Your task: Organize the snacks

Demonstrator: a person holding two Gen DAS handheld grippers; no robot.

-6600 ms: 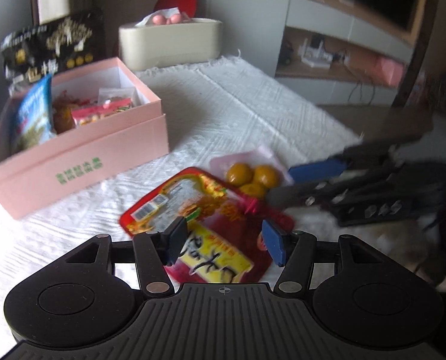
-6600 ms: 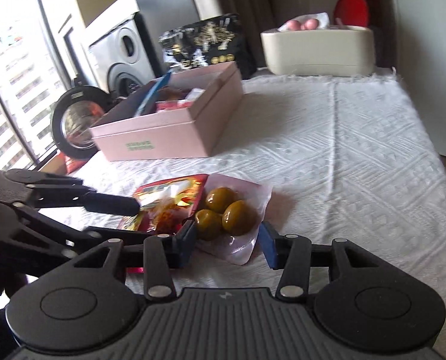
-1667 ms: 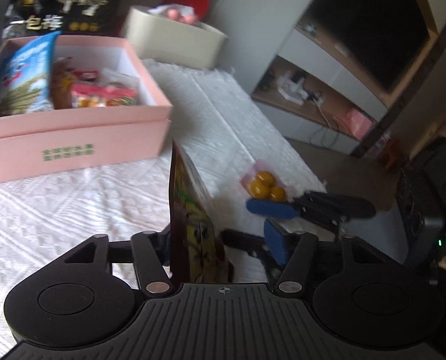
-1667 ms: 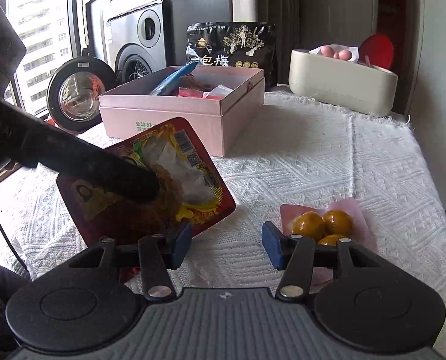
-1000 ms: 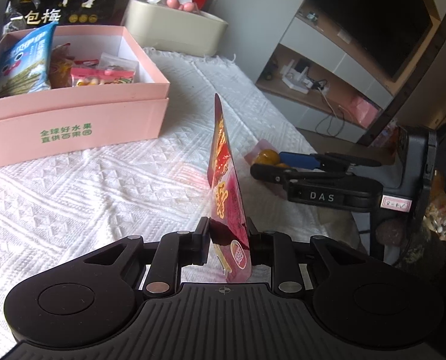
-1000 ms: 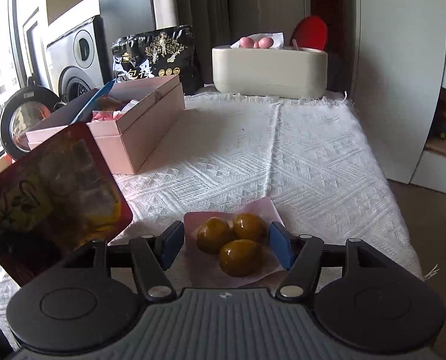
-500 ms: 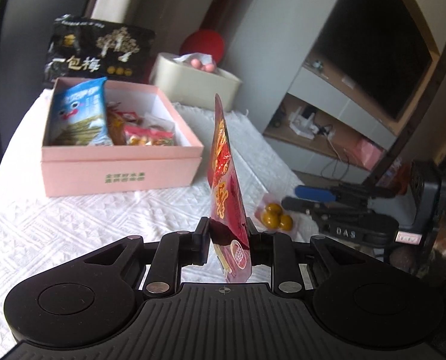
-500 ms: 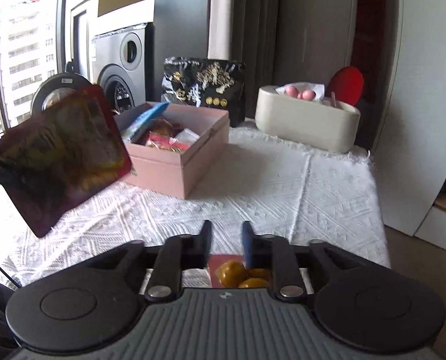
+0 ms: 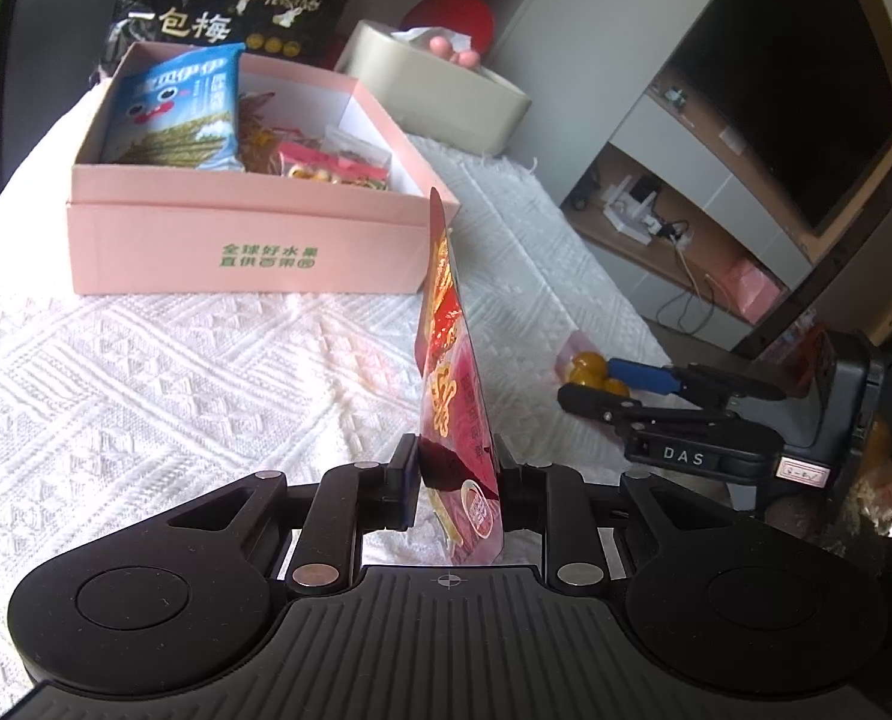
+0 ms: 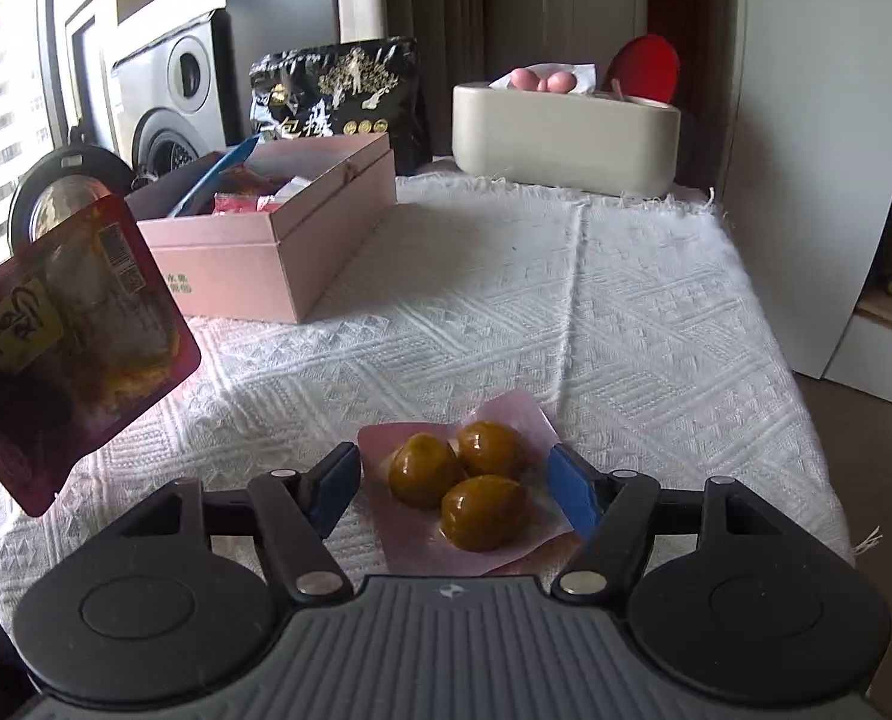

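Since the frame half a second earlier, the right gripper (image 10: 455,489) had come back down to the egg pack (image 10: 467,492), its jaws opening, one either side of the pack without pressing it. Meanwhile the left gripper (image 9: 455,489) had carried the red packet (image 9: 455,396) nearer the pink box (image 9: 248,258). Left jaws were pinching the packet's lower edge, holding it upright and edge-on above the white cloth (image 9: 146,372). The box stood at far left, with a blue bag (image 9: 176,114) and other snacks inside. The egg pack lay on the cloth at near right.
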